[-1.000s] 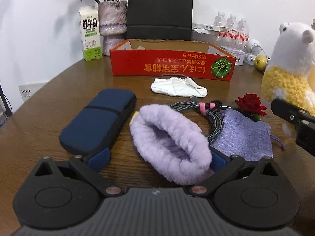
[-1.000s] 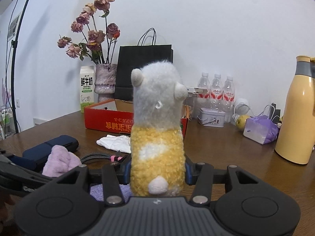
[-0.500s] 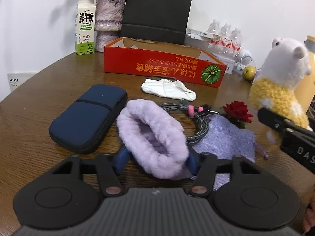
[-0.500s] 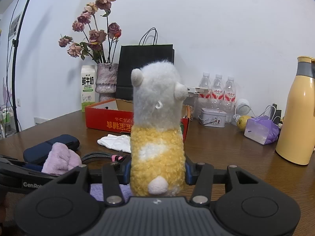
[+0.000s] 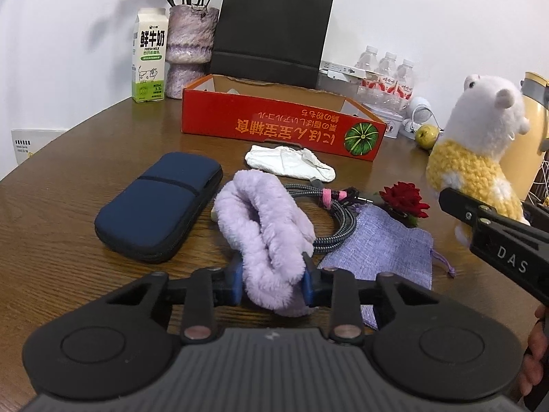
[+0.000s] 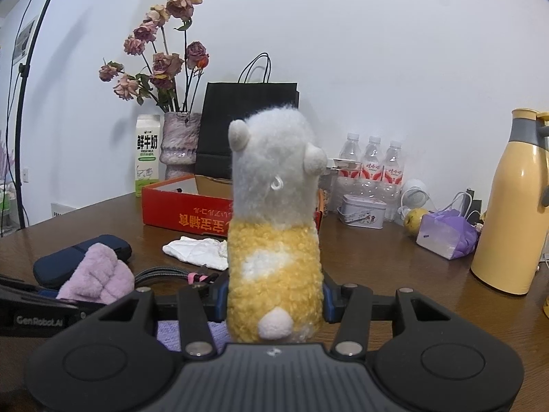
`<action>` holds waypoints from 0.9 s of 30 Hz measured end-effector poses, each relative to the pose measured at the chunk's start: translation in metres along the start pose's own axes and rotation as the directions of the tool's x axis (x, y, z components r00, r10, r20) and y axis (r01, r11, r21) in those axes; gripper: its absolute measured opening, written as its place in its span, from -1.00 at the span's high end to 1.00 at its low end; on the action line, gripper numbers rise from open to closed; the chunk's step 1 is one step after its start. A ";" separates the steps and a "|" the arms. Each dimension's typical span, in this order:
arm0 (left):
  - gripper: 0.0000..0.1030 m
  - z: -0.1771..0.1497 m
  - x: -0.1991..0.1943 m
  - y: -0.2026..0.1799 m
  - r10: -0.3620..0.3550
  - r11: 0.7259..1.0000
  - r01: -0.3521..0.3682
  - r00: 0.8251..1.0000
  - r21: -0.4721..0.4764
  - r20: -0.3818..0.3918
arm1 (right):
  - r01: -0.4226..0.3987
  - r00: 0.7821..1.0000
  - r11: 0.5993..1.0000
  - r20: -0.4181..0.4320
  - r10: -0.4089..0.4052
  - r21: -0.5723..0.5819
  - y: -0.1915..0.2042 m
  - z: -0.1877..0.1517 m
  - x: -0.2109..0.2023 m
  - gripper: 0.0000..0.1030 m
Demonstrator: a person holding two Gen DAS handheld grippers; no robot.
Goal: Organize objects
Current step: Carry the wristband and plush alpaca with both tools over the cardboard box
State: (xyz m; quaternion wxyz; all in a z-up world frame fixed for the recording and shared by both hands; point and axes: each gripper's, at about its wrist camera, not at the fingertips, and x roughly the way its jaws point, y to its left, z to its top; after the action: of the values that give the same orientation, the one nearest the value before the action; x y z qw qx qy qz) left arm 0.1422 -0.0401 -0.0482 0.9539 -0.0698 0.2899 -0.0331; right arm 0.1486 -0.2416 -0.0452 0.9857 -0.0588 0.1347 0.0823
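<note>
Left gripper (image 5: 272, 283): jaws have just been closing and now pinch the near end of the purple fuzzy slipper (image 5: 264, 230). Blue pads sink into the pile on both sides, so I read this as a firm hold. Gripping the end nearest me leaves the rest free to trail forward when lifted.

Slipper's long axis runs from my pads away toward the far edge of the surface (image 5: 68, 240), leaning a little left; the open mouth faces up. It lies partly over the coiled braided cable (image 5: 338, 218), so a straight lift may drag the coil.

Right gripper (image 6: 274, 300): clamped on the lower yellow body of the plush alpaca (image 6: 274, 226). Plush stands upright, long axis vertical, its back to my right camera, head turned toward the far edge. It looks held clear of the surface, though I cannot tell for certain. A low grip keeps the head free and the toy steady.

Beside the slipper:
- navy zip case (image 5: 159, 206), just left, long axis pointing to the far right;
- lilac drawstring pouch (image 5: 381, 247), just right, flat under the cable's edge;
- red artificial rose (image 5: 405, 199), at the pouch's far corner.

Further off: white crumpled cloth (image 5: 290, 163), then the red cardboard tray (image 5: 281, 128), open side up, lying across my view. I judge it the likely home for both soft items, since it is open-topped with little showing inside.

Behind, at the far edge: milk carton (image 5: 149, 58), vase (image 5: 188, 48), black paper bag (image 5: 271, 31).
</note>
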 end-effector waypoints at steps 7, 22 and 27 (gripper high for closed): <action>0.40 0.002 -0.013 0.003 -0.006 1.000 0.005 1.000 0.010 0.025 | 0.028 1.000 0.999 0.002 -0.028 -0.023 0.004 -0.001 -0.001 0.08; 0.40 0.028 -0.022 0.005 -0.012 0.998 0.007 0.997 0.068 0.070 | 0.017 0.999 1.000 0.028 -0.016 -0.016 0.003 0.002 0.001 0.08; 0.40 0.043 -0.014 0.006 -0.017 0.996 0.010 0.997 0.084 0.082 | -0.001 1.000 1.000 0.020 0.001 0.000 0.002 0.012 0.010 0.08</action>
State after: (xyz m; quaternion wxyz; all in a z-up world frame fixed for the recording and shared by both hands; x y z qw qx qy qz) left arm 0.1547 -0.0273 -0.0059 0.9669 -0.0331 0.2482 -0.0490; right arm 0.1610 -0.2363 -0.0364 0.9869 -0.0579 0.1251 0.0835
